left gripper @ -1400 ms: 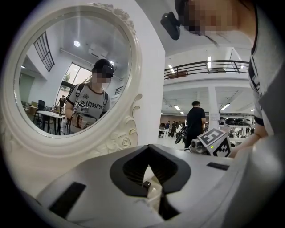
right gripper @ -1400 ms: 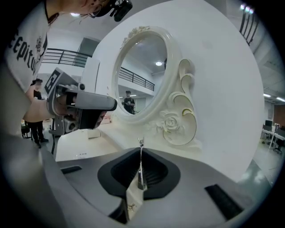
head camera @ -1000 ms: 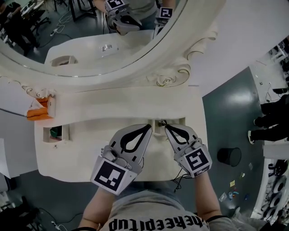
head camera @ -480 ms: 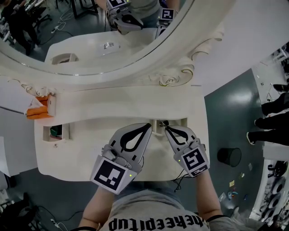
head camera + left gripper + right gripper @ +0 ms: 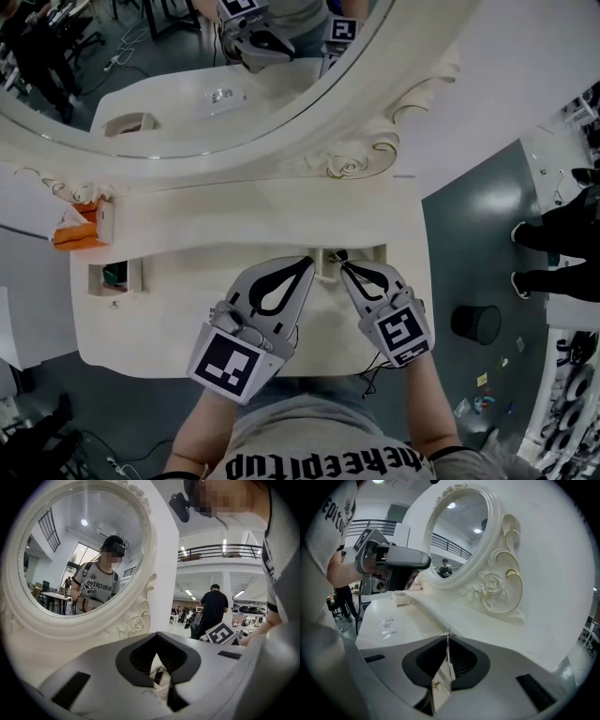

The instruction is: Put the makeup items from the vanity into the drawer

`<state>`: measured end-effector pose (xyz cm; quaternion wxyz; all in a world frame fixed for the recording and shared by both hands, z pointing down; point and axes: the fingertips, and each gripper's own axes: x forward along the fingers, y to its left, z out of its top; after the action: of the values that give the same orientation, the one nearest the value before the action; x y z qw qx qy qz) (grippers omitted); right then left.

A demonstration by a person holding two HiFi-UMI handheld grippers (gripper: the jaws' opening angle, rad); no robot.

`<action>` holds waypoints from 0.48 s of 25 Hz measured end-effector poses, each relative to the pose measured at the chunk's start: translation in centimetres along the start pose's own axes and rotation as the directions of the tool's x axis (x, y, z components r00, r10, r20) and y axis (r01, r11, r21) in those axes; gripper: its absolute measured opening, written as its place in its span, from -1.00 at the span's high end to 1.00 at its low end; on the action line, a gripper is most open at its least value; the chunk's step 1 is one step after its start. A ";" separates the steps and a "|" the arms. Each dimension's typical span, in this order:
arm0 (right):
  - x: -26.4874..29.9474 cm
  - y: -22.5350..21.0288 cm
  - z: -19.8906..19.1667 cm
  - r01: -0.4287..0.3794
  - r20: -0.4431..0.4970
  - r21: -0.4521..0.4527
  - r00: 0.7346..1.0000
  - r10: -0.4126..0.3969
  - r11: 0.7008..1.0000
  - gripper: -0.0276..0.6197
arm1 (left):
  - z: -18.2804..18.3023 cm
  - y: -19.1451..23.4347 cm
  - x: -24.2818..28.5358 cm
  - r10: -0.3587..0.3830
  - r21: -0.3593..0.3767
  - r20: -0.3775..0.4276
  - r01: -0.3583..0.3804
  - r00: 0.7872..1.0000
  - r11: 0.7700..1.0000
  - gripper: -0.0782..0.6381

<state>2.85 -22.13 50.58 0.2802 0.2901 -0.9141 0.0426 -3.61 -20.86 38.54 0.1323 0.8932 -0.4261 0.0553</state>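
Drawer front (image 5: 441, 686) — judged so: a thin white panel with a small gold knob — stands edge-on between the jaws of the right gripper (image 5: 448, 639), which are drawn together on it at the tips. Left gripper (image 5: 157, 639): jaws likewise closed, with nothing seen clamped. Its tips lie just left of the same panel, part of which shows through the slit beneath them. Both grippers sit at the middle of the front edge of the bench (image 5: 169, 314).

Progress, as a judgement: no makeup item is in either gripper and the bench top around the tips is nearly bare. Loading therefore looks largely done and the drawer itself is being handled — whether to shut it cannot be told.

Left of the right gripper, a small clear flat piece (image 5: 387, 626) lies on the bench top. Well to the left of the left gripper is a small open compartment (image 5: 141, 274) with something green (image 5: 114, 273) inside. Beyond that, an orange object (image 5: 73, 232) touches a white box (image 5: 106, 221). These may remain to be stowed.

Beyond the tips rises the carved frame of the mirror (image 5: 309, 131). No obstacle shows near the panel.
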 end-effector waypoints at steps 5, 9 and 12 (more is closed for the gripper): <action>-0.3 -0.2 -0.1 0.007 -0.001 0.011 1.000 -0.007 1.000 0.76 | 0.1 -0.2 -0.1 0.000 0.002 0.004 0.000 1.000 1.000 0.74; -0.7 -0.2 0.3 0.021 0.019 0.017 1.000 -0.021 1.000 0.78 | 0.2 -0.4 0.0 -0.002 0.007 0.003 0.002 1.000 1.000 0.74; -1.5 -0.2 0.9 0.024 0.051 0.047 0.998 -0.027 0.999 0.87 | 0.4 -0.9 0.2 -0.012 0.016 0.004 0.012 1.000 1.000 0.74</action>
<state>3.53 -21.78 48.99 0.2504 0.3092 -0.9159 0.0527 -2.76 -20.59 38.08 0.1247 0.8968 -0.4207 0.0562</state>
